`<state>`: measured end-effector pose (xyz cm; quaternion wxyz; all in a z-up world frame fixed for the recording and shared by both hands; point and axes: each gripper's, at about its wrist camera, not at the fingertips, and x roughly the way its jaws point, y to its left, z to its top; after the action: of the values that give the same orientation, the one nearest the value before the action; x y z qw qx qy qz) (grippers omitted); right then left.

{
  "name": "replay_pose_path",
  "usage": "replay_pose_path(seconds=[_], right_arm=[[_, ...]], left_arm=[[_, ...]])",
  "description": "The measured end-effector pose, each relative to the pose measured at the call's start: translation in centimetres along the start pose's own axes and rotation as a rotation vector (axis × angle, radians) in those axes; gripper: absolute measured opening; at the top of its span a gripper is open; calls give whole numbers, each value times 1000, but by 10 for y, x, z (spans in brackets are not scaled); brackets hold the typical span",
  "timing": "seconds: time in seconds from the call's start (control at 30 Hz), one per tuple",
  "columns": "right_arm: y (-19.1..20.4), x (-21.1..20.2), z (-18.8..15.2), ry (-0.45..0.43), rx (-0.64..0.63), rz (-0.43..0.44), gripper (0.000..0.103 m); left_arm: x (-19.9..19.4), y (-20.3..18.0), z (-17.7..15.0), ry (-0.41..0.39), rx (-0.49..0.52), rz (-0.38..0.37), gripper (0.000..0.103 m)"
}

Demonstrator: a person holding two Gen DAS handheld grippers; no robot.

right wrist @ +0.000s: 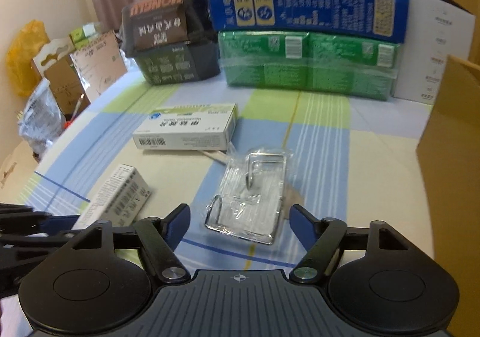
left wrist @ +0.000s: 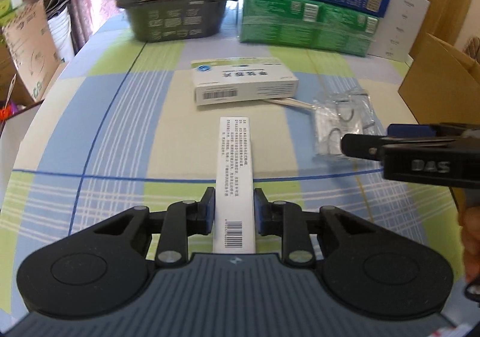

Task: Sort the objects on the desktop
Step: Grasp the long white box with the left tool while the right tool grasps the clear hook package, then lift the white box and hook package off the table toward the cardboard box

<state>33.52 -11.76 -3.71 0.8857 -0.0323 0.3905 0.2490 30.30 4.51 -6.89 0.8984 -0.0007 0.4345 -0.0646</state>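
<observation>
From my left gripper (left wrist: 234,209), the slim box (left wrist: 235,175) lies at twelve o'clock, medicine carton (left wrist: 244,83) behind it, bagged hooks (left wrist: 339,127) at two o'clock.

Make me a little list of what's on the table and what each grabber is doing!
left gripper: shut on the long white box
right gripper: open, clear packet of metal hooks between its fingers, not pinched
middle: white medicine box lying flat
back: black box; blue box stacked on green pack
right edge: brown cardboard box
table cover: checked cloth
</observation>
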Motion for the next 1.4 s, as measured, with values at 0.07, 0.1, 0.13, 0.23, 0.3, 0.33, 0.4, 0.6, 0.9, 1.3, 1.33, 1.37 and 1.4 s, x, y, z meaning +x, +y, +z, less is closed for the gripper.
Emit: replay_pose_path(seconds=[0.07, 0.1, 0.13, 0.23, 0.3, 0.33, 0.4, 0.6, 0.9, 1.3, 1.33, 1.37, 1.4], right_arm=[[0, 9, 0, 10, 14, -7, 64], [0, 13, 0, 17, 21, -13, 60], [0, 15, -1, 20, 21, -22, 59], [3, 11, -3, 18, -4, -43, 53], [0, 5, -6, 32, 4, -42, 53], [-1, 0, -9, 41, 14, -37, 53], [-1, -13, -16, 55, 16, -34, 52], [6, -70, -51, 125, -22, -5, 53], [23, -119, -113, 168, -45, -2, 54], [24, -113, -121, 122, -26, -20, 67], [24, -112, -121, 118, -21, -24, 67], [23, -112, -121, 113, -15, -29, 69], [22, -111, -120, 108, -6, -33, 70]], left_arm=[[0, 1, -1, -3, 2, -3, 21], [0, 1, -2, -6, 6, -3, 21], [0, 1, -3, -12, 11, -3, 21], [4, -2, -4, -15, 37, -2, 22], [6, -4, -6, -13, 53, 1, 22], [6, -4, -7, -10, 58, 3, 22], [3, -5, -8, -9, 55, -1, 22], [-23, -15, -23, 21, 84, -19, 21], [-72, -34, -82, 36, 132, -57, 22], [-51, -45, -76, 29, 183, -46, 28], [-50, -44, -76, 30, 177, -48, 28], [-49, -44, -75, 34, 173, -49, 28], [-47, -44, -75, 38, 171, -46, 28]])
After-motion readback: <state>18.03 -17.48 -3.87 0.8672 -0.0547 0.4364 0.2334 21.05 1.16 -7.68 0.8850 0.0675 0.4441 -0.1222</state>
